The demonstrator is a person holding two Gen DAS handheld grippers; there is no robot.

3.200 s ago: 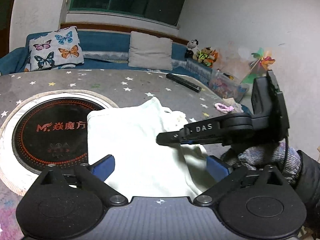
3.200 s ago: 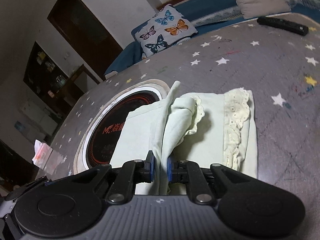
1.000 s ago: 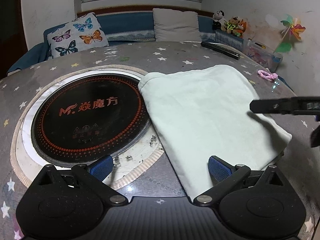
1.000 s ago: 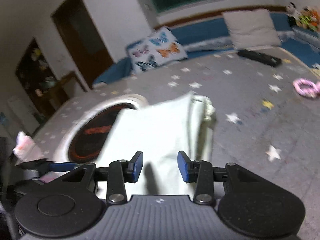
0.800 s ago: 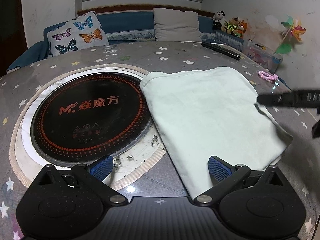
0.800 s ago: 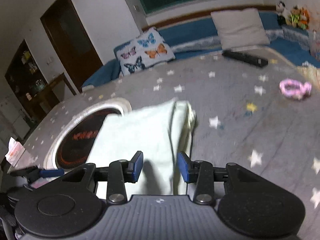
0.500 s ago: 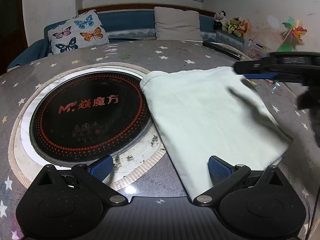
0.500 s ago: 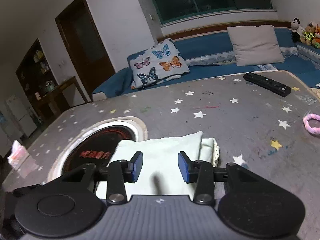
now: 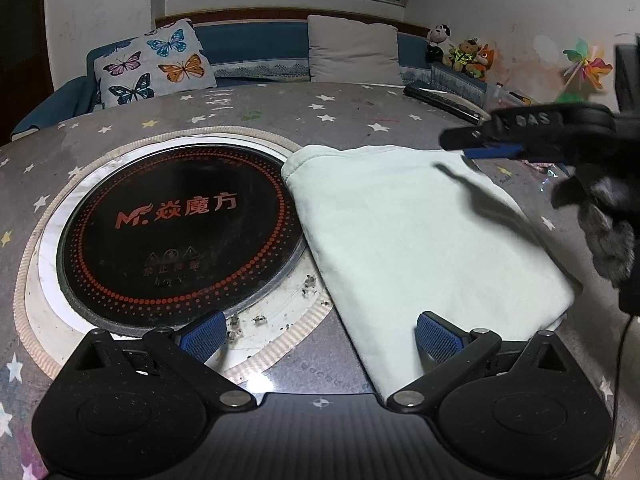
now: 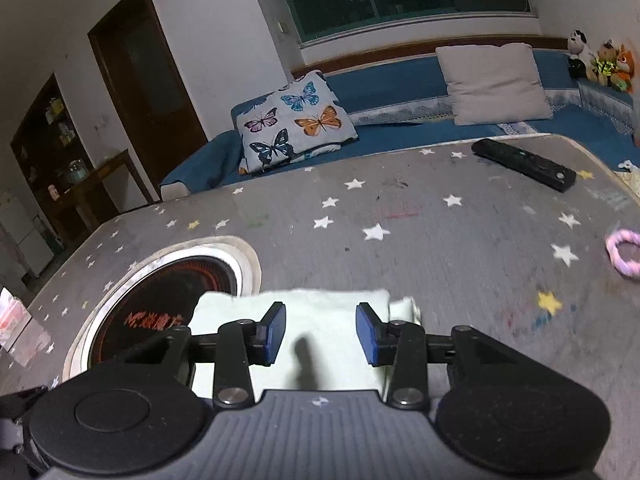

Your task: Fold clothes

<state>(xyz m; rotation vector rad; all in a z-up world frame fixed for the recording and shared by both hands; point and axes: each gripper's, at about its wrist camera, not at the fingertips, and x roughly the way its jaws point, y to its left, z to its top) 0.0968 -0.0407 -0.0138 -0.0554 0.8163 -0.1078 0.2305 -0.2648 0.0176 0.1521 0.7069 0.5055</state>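
Both pairs of jaws stand open and grip nothing. On the left gripper (image 9: 318,334) the blue pads are spread wide, low over the near edge of the table (image 9: 360,108), one pad above the pale ring of the round cooker plate (image 9: 180,224), the other above the near corner of the folded garment (image 9: 416,236). The right gripper (image 10: 321,334) has its jaws apart by a moderate gap, hanging above the far end of the same garment (image 10: 320,312) without touching it; seen from the left side, it (image 9: 486,142) pokes in from the right with a person's dark, fuzzy sleeve (image 9: 608,220) behind it, and it throws a shadow across the cloth.

That garment is pale mint green, folded into a flat rectangle lying on the grey, star-printed table just right of the black cooker plate, one edge overlapping the plate's rim. A bit of frilly trim (image 10: 406,308) peeks out at one side.

Farther back lie a black remote control (image 10: 524,164) and a pink hair tie (image 10: 624,254). Beyond the table is a blue sofa (image 10: 400,80) with a butterfly cushion (image 10: 294,120) and a plain grey cushion (image 10: 494,82).
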